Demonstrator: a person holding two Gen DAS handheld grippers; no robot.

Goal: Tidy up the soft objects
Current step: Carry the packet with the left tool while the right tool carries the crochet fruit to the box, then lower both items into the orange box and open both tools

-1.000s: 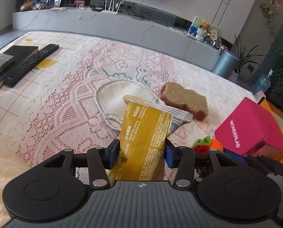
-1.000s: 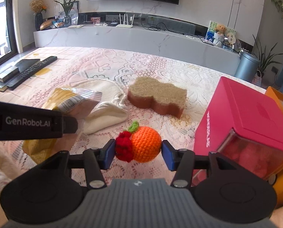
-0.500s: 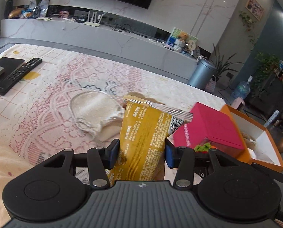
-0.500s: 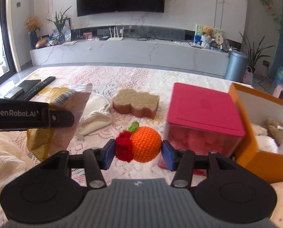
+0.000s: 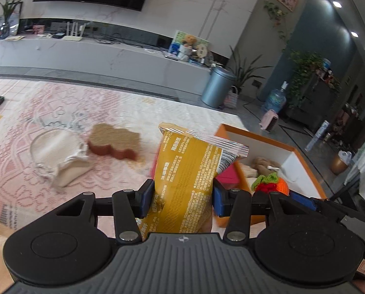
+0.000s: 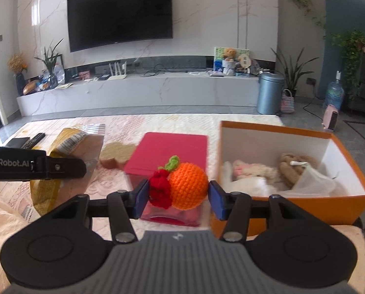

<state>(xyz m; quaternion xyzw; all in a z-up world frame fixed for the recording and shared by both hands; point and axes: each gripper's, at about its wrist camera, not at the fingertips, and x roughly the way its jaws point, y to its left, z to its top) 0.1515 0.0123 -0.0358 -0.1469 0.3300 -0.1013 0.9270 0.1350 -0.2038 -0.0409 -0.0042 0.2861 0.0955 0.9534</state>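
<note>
Two hand-held grippers each carry a soft item toward an orange box (image 6: 292,205) that stands open at the right end of a table. The step in hand looks like dropping both items into that box.

To do it well, bring each load fully over the white inside, clear of the near rim, before letting go; stuffed toys and a clear bag already fill much of the floor, so the free space near the front seems the safer target. Release one at a time so the tools do not collide.

The left gripper (image 5: 183,197) pinches a yellow snack bag (image 5: 187,171) (upright, its crimped top flopping right). The right gripper (image 6: 178,197) clamps a crocheted orange (image 6: 187,185) with a red berry attached.

A pink lace tablecloth (image 5: 23,171) covers the table. On it lie a pink box (image 6: 169,153) beside the orange one, a brown sponge (image 5: 115,142) and a white cloth pouch (image 5: 59,154).

Behind is a living room with a wall television above a long marble shelf.
</note>
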